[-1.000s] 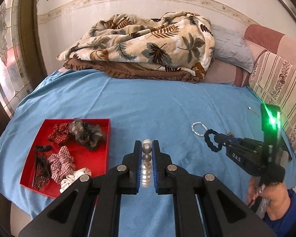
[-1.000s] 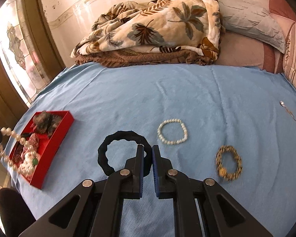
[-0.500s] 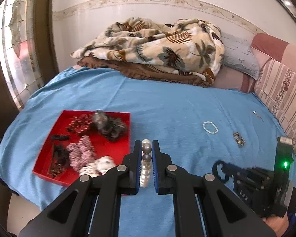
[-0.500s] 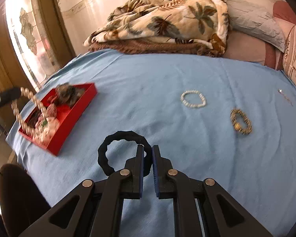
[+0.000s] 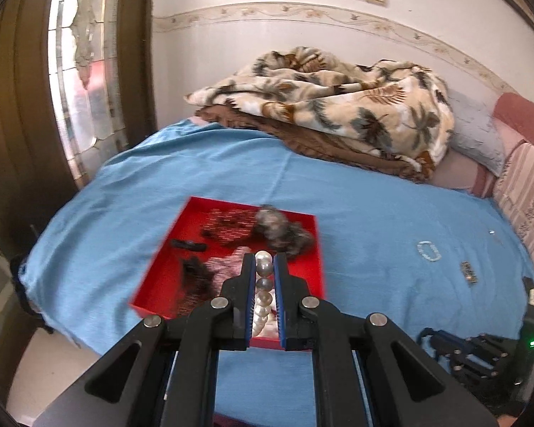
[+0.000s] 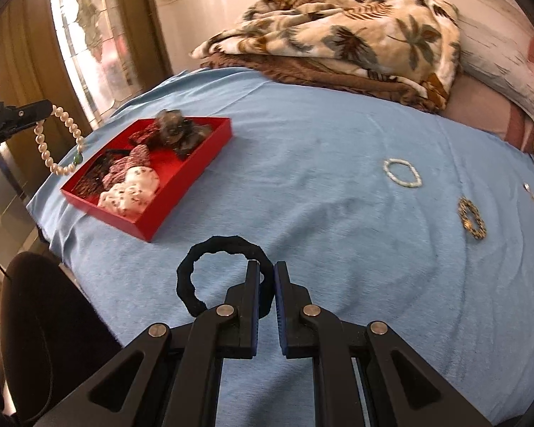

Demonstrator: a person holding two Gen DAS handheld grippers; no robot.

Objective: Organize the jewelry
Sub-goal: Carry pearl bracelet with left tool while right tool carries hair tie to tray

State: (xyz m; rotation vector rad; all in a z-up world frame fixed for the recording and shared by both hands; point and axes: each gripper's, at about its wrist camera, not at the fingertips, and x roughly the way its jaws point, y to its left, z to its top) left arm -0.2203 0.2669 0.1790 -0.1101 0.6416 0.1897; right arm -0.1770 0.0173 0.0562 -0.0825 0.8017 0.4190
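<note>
The left tool point(image 5: 265, 265) is clenched on a pearl bracelet point(image 5: 263, 286), holding it in the air over the near part of the red tray point(image 5: 160, 270) on the blue bed point(image 5: 373, 220). The right tool point(image 6: 266, 274) grips a black hair tie point(image 6: 210, 249) above the bed, well apart from the tray. A white bracelet point(image 6: 402, 173) and a gold bracelet point(image 6: 472, 218) lie further right on the sheet.

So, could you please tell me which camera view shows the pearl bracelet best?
The right wrist view: there the pearl bracelet hangs as a full loop with a green bead from the left gripper, seen side-on near the red tray. The left wrist view shows only a few pearls edge-on between the fingers.
</note>
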